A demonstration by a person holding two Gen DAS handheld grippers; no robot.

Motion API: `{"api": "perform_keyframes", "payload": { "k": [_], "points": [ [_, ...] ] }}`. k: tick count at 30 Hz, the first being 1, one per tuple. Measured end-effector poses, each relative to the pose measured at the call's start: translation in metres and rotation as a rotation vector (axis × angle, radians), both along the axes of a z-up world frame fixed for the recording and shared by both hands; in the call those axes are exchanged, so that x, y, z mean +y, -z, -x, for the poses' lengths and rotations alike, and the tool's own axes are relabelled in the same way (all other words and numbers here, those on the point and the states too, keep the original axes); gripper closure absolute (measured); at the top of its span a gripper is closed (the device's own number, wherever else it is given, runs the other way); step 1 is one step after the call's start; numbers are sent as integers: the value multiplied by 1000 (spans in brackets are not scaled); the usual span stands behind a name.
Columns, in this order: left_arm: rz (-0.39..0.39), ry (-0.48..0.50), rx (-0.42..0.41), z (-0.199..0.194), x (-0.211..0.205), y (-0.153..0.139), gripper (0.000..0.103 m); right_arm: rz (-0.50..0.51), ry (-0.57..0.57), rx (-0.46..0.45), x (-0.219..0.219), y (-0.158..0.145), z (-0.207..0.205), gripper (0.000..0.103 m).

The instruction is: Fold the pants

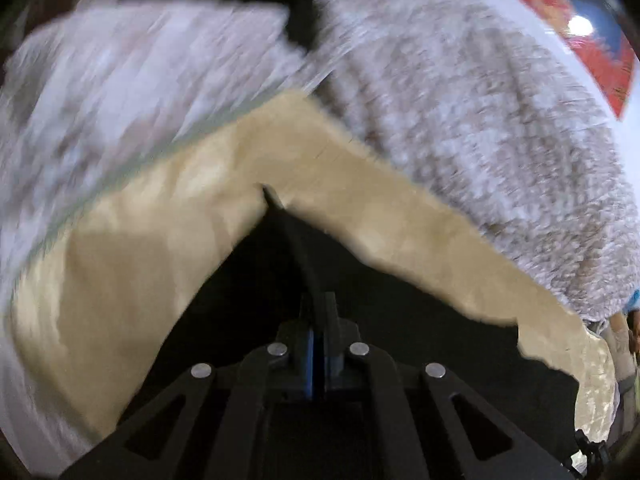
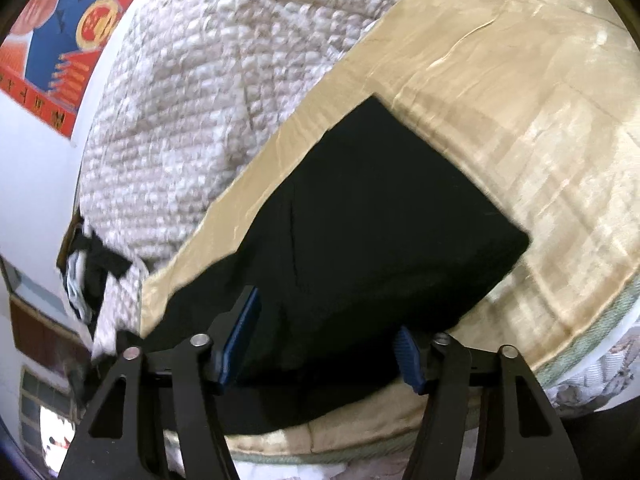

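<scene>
The black pants lie folded on a tan satin cloth over the bed. In the right wrist view my right gripper is open, its blue-padded fingers apart and just above the near edge of the pants. In the left wrist view my left gripper is shut on a fold of the black pants, which rise in a ridge from between the fingers. The tan cloth shows on both sides of it. The left view is motion-blurred.
A fluffy white-grey blanket covers the bed beyond the tan cloth, also in the left view. A red and blue poster hangs on the white wall. Dark clothes lie heaped at the bed's far end.
</scene>
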State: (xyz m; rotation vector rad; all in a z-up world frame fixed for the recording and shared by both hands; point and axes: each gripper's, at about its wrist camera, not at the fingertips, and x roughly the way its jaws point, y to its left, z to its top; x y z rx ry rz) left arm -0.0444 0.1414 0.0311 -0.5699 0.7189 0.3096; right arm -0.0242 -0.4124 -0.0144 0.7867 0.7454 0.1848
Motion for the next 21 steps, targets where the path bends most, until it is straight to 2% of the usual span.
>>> {"api": "perform_keyframes", "payload": {
  "k": [1, 3, 4, 5, 10, 12, 15, 17, 19, 21],
  "points": [
    [45, -13, 21, 5, 4, 11, 99, -15, 13, 5, -3, 1, 0, 48],
    [81, -26, 41, 12, 9, 24, 99, -26, 53, 44, -10, 6, -4, 62],
    [103, -27, 37, 14, 10, 27, 99, -16, 61, 68, -12, 7, -7, 81],
    [104, -27, 30, 16, 10, 26, 99, -15, 58, 77, -14, 9, -10, 89],
    [36, -16, -37, 35, -2, -3, 99, 5, 41, 68, -17, 1, -12, 91],
    [12, -15, -57, 46, -7, -10, 99, 0, 25, 27, -19, -14, -9, 93],
    [-35, -16, -8, 54, -15, 3, 99, 19, 16, -3, -21, -26, -2, 94],
    [-4, -13, 24, 58, -15, 15, 99, 63, 39, 56, -28, -14, -3, 94],
    [-1, -19, 30, 63, -15, 19, 99, 41, 43, 114, -33, 0, -7, 94],
    [-6, -16, 17, 67, -15, 16, 99, 68, 31, 96, -30, -6, -6, 94]
  ]
}}
